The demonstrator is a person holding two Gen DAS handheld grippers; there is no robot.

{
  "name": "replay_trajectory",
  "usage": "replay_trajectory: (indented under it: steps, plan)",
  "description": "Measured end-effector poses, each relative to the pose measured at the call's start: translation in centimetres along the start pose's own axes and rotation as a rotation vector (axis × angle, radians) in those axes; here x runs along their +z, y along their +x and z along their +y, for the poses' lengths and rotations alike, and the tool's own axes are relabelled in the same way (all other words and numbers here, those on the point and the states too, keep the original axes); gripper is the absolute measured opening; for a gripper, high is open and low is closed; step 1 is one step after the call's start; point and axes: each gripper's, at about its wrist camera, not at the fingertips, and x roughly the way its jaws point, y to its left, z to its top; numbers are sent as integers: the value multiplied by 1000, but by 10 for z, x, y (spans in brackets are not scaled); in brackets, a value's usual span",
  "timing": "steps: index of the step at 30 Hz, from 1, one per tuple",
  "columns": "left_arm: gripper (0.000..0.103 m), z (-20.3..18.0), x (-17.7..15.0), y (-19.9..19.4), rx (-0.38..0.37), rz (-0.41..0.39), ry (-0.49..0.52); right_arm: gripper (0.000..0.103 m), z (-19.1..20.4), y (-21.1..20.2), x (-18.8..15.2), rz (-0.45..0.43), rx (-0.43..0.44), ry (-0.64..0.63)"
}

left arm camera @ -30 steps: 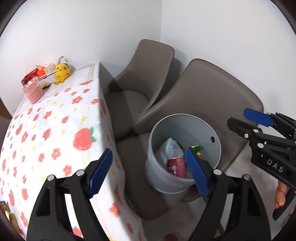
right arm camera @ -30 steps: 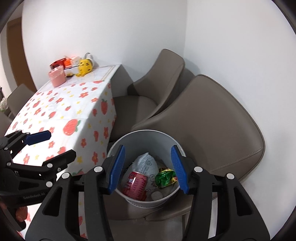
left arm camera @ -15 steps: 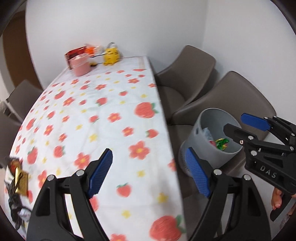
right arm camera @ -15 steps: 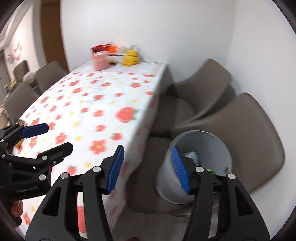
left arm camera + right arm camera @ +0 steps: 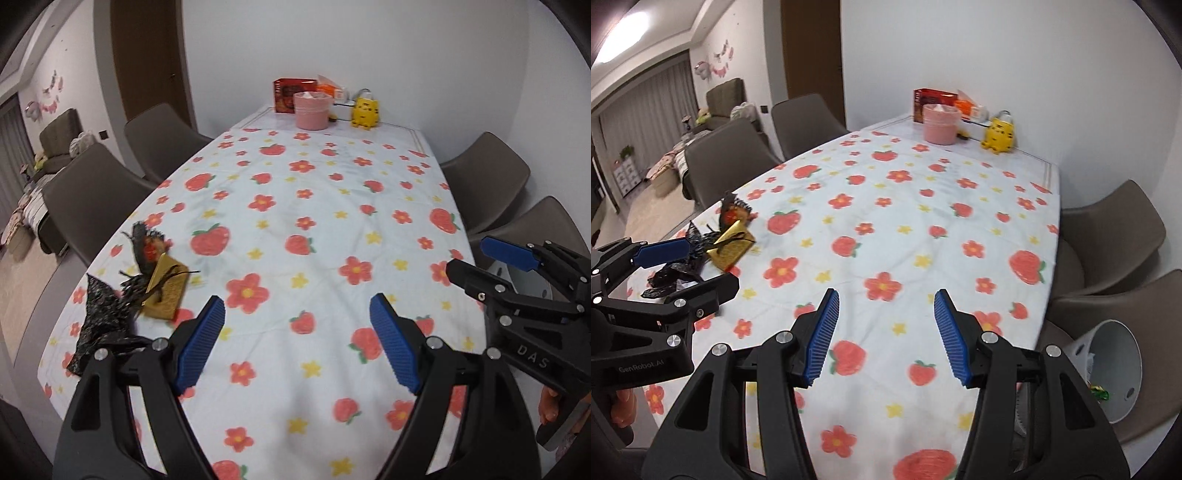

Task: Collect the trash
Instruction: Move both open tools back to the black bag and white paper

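Note:
On the left part of the flowered table (image 5: 314,206) lies a heap of trash: a gold wrapper (image 5: 165,288) (image 5: 731,245), a crumpled black wrapper (image 5: 101,317) (image 5: 670,275) and a dark wrapper with red print (image 5: 147,245) (image 5: 733,212). My left gripper (image 5: 297,341) hovers open over the table, just right of the heap, with nothing between its fingers. My right gripper (image 5: 884,334) is open and empty over the table's near side. The grey trash bin (image 5: 1115,365) stands on a chair at the right with wrappers inside.
A pink cup (image 5: 311,110), a red box (image 5: 291,94) and a yellow figure (image 5: 365,110) stand at the table's far end by the wall. Brown chairs (image 5: 94,199) line both long sides of the table. A doorway and a living room lie to the left.
Both grippers have swung left from above the trash bin to over the table. The trash heap has come into view, and the bin has slid to the right edge.

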Motion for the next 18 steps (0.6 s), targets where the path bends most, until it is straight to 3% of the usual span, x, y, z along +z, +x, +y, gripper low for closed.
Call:
replay_trajectory:
  steps: [10,18]
  plan:
    - [81,128,-26,-21,150,10,-142,52,123,30,34,-3,150,-133]
    - [81,210,-44,-30,237,23,-221,52,190,52,50,9,215,-203]
